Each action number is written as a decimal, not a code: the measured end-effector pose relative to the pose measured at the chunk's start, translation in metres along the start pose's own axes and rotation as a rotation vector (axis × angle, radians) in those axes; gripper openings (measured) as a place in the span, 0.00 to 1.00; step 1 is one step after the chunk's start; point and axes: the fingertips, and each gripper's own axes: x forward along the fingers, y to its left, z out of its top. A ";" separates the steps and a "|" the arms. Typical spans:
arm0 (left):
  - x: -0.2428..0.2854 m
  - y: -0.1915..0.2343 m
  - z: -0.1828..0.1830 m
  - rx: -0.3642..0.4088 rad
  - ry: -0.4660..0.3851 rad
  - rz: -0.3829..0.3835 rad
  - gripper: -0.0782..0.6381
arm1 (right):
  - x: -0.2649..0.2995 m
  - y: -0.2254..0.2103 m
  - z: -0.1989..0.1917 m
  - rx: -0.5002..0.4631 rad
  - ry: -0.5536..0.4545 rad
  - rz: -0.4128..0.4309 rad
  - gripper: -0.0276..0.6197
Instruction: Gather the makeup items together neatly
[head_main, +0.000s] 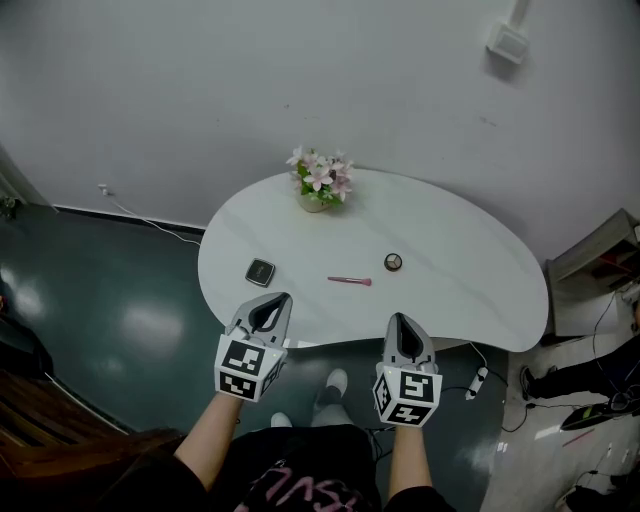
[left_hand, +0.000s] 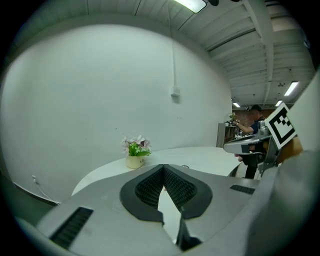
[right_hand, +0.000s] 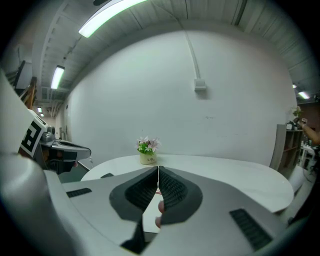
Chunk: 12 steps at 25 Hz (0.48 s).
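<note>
While your left gripper (head_main: 271, 307) and right gripper (head_main: 402, 328) hover closed and empty, the compact (head_main: 261, 271), pink brush (head_main: 349, 281) and round pot (head_main: 393, 262) lie apart: nothing is gathered yet.

Pink lettering on the person's black shirt (head_main: 330, 468) runs off frame, unreadable; print on the small cream flowerpot (right_hand: 147, 159) is too tiny.
</note>
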 end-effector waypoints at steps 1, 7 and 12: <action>0.007 0.001 0.000 -0.001 0.003 0.002 0.13 | 0.006 -0.004 0.000 -0.004 0.003 0.000 0.14; 0.040 0.005 -0.003 -0.011 0.036 0.012 0.13 | 0.039 -0.023 -0.002 0.004 0.024 0.016 0.14; 0.062 0.007 0.000 -0.014 0.061 0.033 0.13 | 0.062 -0.040 -0.003 0.011 0.049 0.041 0.14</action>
